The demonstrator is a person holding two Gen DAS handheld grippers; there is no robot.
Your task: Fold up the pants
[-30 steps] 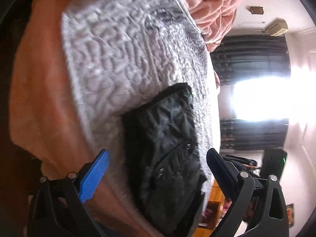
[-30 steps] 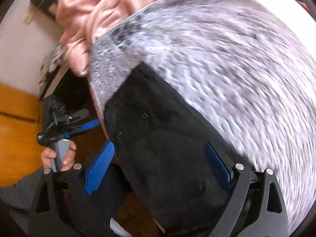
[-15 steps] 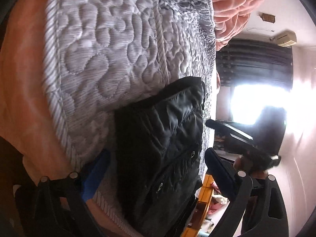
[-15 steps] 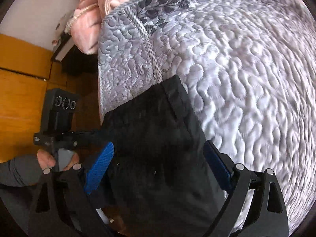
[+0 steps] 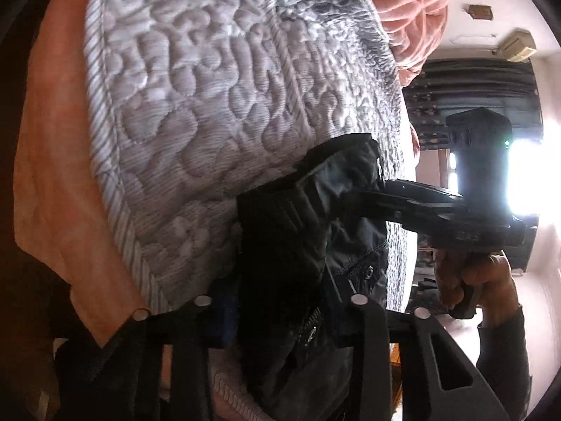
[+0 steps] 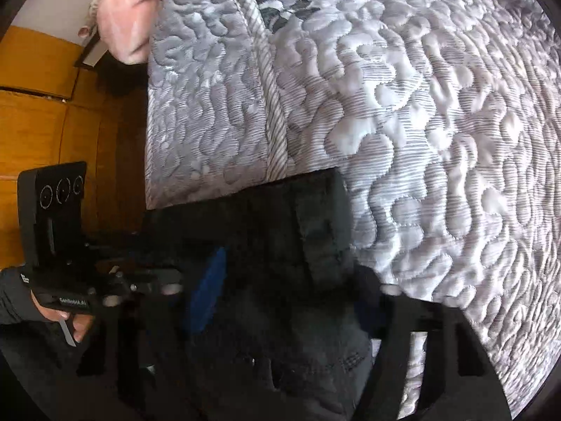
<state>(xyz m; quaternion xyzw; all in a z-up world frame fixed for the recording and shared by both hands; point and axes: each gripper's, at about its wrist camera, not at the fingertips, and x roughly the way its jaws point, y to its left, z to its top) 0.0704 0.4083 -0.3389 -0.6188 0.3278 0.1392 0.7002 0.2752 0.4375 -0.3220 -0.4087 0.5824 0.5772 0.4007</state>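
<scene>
Black pants (image 5: 301, 245) hang over our quilted bed (image 5: 210, 105). Both tools, spread a second ago, are now closing: left tool (image 5: 280, 319) and right tool (image 6: 284, 298) each with cloth between them. We judge the fold can begin.

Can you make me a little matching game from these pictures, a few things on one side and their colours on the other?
Things:
1. pants
2. quilted bedspread
3. blanket
4. wooden panel

Colours:
A. pink
B. black
C. golden brown
D. grey and white

Pairs: 1-B, 2-D, 3-A, 4-C
</scene>
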